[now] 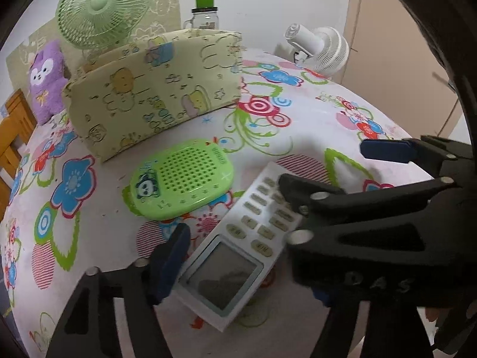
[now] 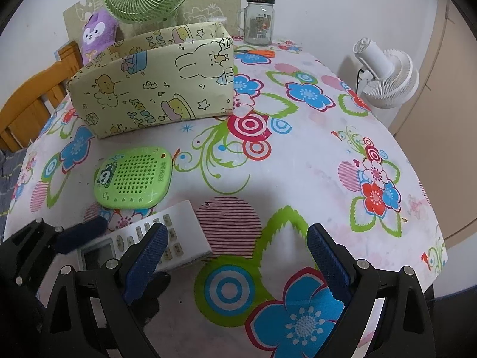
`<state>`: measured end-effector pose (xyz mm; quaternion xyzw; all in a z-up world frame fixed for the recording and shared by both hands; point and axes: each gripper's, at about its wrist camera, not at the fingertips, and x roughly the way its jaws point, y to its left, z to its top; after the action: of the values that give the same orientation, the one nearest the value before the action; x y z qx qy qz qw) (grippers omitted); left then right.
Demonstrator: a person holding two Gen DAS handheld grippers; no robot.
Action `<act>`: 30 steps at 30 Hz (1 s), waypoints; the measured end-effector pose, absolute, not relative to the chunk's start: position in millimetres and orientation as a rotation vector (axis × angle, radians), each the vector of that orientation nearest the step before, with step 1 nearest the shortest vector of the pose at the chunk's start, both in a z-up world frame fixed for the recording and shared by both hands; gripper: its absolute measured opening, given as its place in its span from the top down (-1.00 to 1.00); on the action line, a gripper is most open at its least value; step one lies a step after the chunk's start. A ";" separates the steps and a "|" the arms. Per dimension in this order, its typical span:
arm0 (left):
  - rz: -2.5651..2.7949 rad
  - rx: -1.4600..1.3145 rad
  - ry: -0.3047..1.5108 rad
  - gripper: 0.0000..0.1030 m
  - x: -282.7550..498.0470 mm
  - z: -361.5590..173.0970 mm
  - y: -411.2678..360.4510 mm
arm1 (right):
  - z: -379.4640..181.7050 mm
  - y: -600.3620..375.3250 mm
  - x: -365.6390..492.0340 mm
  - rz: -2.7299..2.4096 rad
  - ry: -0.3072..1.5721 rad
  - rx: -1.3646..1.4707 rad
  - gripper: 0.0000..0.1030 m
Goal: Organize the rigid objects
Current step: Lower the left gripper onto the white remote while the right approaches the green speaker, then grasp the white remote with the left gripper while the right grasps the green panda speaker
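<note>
The left gripper (image 1: 241, 271) straddles one white remote (image 1: 238, 247), jaws half-closed, pads not yet pressing. Right gripper (image 2: 238, 265) gapes empty above the floral tablecloth (image 2: 298, 164). Beyond: one green speaker (image 1: 182, 179), one box (image 1: 155, 92), two fans.

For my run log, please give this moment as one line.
left gripper: open, straddles remote | right gripper: open, empty | remote: lying on tablecloth | green panda case: beside remote, untouched
</note>
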<state>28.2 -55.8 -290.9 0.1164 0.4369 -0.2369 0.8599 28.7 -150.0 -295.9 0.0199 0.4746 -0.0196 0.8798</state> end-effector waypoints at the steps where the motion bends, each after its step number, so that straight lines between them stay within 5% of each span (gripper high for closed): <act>1: -0.503 0.263 0.911 -0.30 27.4 -291.2 -59.2 | -296.1 -150.1 29.2 -0.043 0.989 0.040 -0.86; 11: -0.544 0.231 0.913 0.07 27.7 -287.3 -64.5 | -298.3 -155.3 34.2 -0.048 0.992 0.070 -0.86; 30: -0.351 0.194 0.867 0.10 38.5 -265.4 -28.7 | -276.8 -131.1 60.1 0.047 0.951 0.063 -0.86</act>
<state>38.5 -28.7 -265.4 0.0932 0.4172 -0.1691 0.8880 60.1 -131.1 -276.8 0.0302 0.4579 0.0226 0.8882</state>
